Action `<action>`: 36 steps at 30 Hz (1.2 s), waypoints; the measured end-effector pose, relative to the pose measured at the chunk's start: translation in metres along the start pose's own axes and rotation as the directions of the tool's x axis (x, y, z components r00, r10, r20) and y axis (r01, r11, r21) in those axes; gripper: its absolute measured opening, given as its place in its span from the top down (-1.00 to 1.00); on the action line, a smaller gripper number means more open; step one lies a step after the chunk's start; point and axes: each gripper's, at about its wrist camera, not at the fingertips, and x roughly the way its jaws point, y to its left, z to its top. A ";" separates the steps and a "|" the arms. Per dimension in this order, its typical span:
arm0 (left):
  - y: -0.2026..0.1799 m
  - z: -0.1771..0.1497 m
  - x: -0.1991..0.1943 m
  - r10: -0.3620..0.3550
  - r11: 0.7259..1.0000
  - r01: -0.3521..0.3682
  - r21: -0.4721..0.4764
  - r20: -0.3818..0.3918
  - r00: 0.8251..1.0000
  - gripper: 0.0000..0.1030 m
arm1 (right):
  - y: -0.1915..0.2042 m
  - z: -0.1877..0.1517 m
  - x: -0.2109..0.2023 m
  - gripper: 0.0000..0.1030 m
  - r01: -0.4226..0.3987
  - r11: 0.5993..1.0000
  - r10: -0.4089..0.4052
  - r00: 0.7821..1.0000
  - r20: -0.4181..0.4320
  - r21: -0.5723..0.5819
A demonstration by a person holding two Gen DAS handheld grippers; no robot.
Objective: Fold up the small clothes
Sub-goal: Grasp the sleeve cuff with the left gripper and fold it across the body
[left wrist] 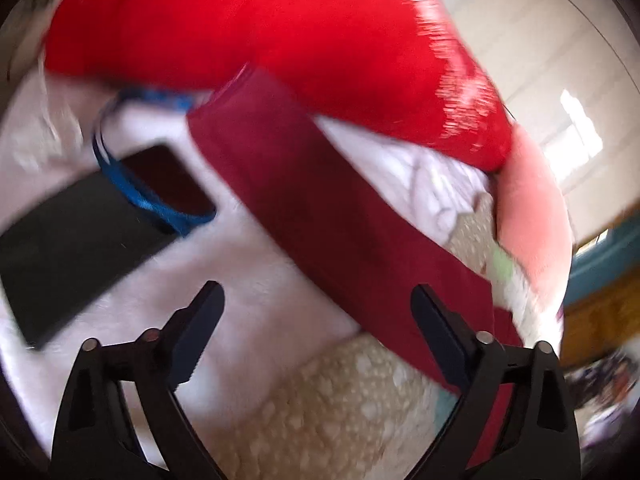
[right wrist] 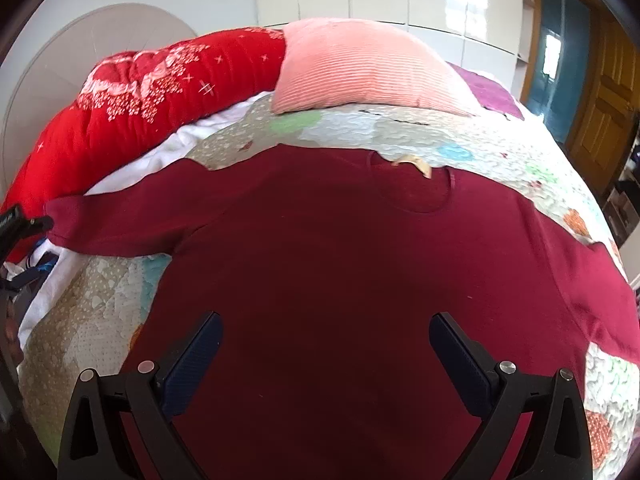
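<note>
A dark red long-sleeved shirt (right wrist: 328,264) lies spread flat on the patchwork bedspread (right wrist: 500,148), neckline away from me. My right gripper (right wrist: 326,320) hovers open over the shirt's lower body, nothing between its fingers. In the left wrist view, which is blurred, the shirt's left sleeve (left wrist: 320,208) runs diagonally across the bed. My left gripper (left wrist: 316,296) stands open just below that sleeve; its right finger (left wrist: 436,328) overlaps the sleeve's edge and no cloth lies between the pads. A dark part of the left gripper (right wrist: 16,220) shows at the sleeve's cuff in the right wrist view.
A bright red quilt (right wrist: 132,116) is bunched at the bed's far left, with a pink pillow (right wrist: 360,72) beside it. A black phone (left wrist: 80,240) with a blue lanyard (left wrist: 160,200) lies on a white blanket (left wrist: 260,272). White wardrobes and a wooden door (right wrist: 600,112) stand behind.
</note>
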 end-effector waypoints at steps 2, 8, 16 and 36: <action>0.006 0.007 0.015 0.011 0.999 -0.011 -0.030 -0.007 1.000 -0.71 | 0.006 0.000 0.005 -0.99 -0.012 1.000 0.012 1.000 -0.016 -0.008; 0.005 0.021 0.046 0.029 0.997 -0.028 -0.068 0.013 0.999 -0.71 | 0.012 -0.001 0.009 -0.99 -0.031 0.999 0.030 0.999 -0.035 -0.027; -0.009 0.047 0.058 -0.012 0.998 0.014 -0.058 0.041 0.999 0.78 | 0.005 0.005 0.011 -0.99 -0.040 0.999 0.040 0.999 -0.034 0.005; -0.221 -0.154 0.051 -0.172 0.711 0.301 0.636 -0.257 0.951 0.13 | -0.095 0.008 -0.020 -1.00 0.078 0.978 -0.079 0.997 -0.003 0.194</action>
